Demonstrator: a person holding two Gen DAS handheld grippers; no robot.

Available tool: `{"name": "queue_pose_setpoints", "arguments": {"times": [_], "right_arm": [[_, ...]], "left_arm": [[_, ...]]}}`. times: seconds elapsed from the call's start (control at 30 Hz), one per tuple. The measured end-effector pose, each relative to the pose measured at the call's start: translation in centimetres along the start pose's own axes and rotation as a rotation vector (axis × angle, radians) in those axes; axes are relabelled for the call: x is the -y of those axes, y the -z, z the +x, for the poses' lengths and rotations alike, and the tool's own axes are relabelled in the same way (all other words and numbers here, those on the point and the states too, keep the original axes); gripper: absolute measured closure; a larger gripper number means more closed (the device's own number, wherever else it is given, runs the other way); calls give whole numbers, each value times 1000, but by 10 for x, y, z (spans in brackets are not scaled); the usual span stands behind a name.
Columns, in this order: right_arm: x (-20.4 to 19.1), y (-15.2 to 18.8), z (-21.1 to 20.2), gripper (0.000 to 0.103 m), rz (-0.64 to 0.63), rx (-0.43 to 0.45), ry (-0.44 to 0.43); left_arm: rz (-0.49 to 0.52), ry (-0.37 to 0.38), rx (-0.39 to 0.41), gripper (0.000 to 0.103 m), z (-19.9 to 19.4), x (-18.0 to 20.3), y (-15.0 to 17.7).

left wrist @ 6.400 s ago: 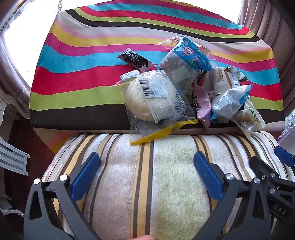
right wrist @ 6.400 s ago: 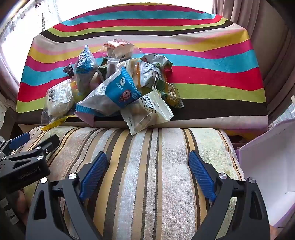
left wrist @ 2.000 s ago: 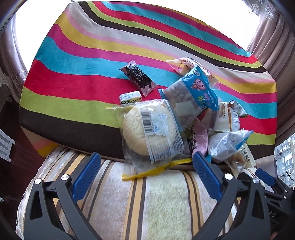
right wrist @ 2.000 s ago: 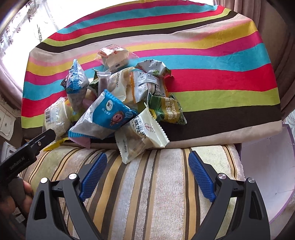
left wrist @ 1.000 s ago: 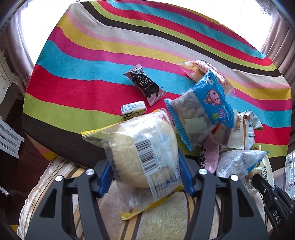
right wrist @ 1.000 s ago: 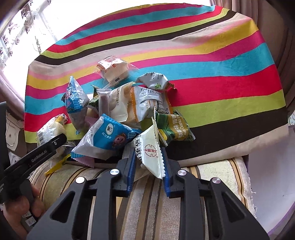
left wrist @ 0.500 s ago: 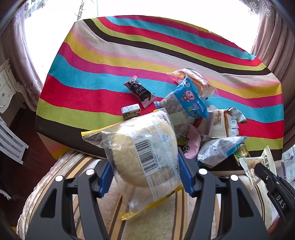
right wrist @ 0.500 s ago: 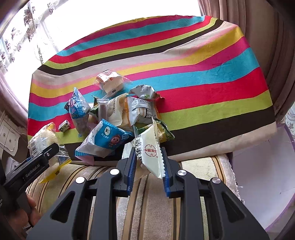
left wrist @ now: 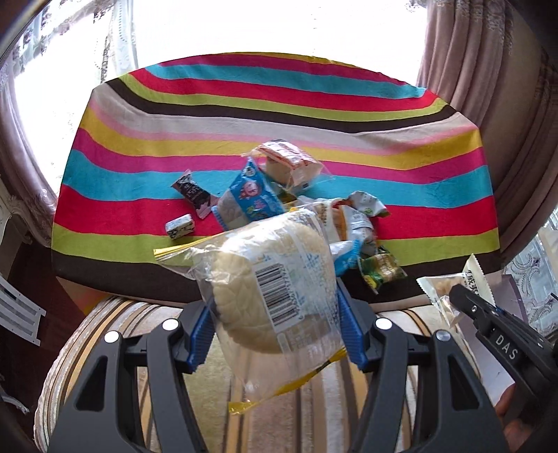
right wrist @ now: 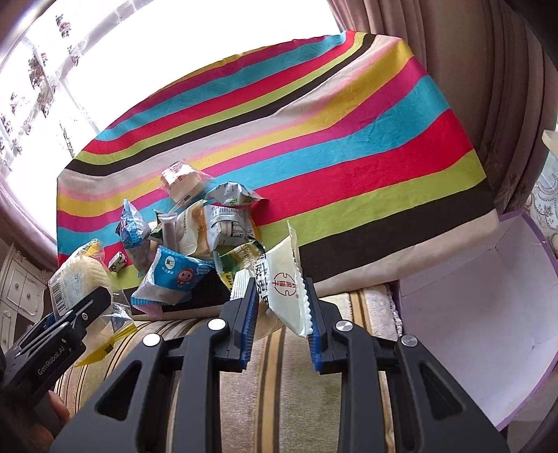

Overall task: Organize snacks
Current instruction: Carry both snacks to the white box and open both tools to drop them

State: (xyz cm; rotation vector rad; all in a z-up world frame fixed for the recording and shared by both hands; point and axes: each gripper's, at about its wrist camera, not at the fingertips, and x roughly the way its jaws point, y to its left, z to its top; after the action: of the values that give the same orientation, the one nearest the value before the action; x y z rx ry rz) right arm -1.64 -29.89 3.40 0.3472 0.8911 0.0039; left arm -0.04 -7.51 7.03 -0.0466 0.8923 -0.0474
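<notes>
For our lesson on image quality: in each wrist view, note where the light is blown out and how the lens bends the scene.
Left wrist view: the window behind the striped cloth is blown out white; the table edge bows and the corners go dark. Right wrist view: the same glare at upper left, the stripes curve strongly, yet the print on the white snack packet stays sharp.

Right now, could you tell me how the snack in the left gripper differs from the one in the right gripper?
The bread bag in the left gripper is clear plastic showing a round pale bun and a barcode; the white packet in the right gripper is opaque with red print and zigzag edges. The bread bag is bulky, spreading the jaws wide; the white packet is slim, jaws nearly together. Both are pinched and lifted off the striped cloth.
</notes>
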Motion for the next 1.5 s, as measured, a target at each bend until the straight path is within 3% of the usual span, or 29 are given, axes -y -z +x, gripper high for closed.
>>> {"name": "queue_pose_setpoints", "arguments": {"times": [0.27, 0.73, 1.03, 1.13, 1.2, 1.27, 1.5], "right_arm": [[66, 3, -15, 77, 129, 25, 22], [184, 24, -13, 77, 326, -2, 158], [212, 41, 0, 74, 380, -48, 226], [214, 42, 2, 72, 387, -53, 236], [214, 42, 1, 59, 388, -50, 250], [213, 42, -1, 48, 379, -43, 263], [204, 36, -7, 29, 344, -31, 281]], "left_arm": [[133, 118, -18, 42, 0, 69, 3], [355, 326, -114, 41, 21, 185, 26], [460, 402, -193, 41, 40, 235, 44], [472, 426, -208, 36, 43, 241, 46], [477, 434, -198, 26, 41, 243, 46], [477, 435, -192, 25, 41, 243, 46], [453, 433, -185, 25, 37, 231, 43]]}}
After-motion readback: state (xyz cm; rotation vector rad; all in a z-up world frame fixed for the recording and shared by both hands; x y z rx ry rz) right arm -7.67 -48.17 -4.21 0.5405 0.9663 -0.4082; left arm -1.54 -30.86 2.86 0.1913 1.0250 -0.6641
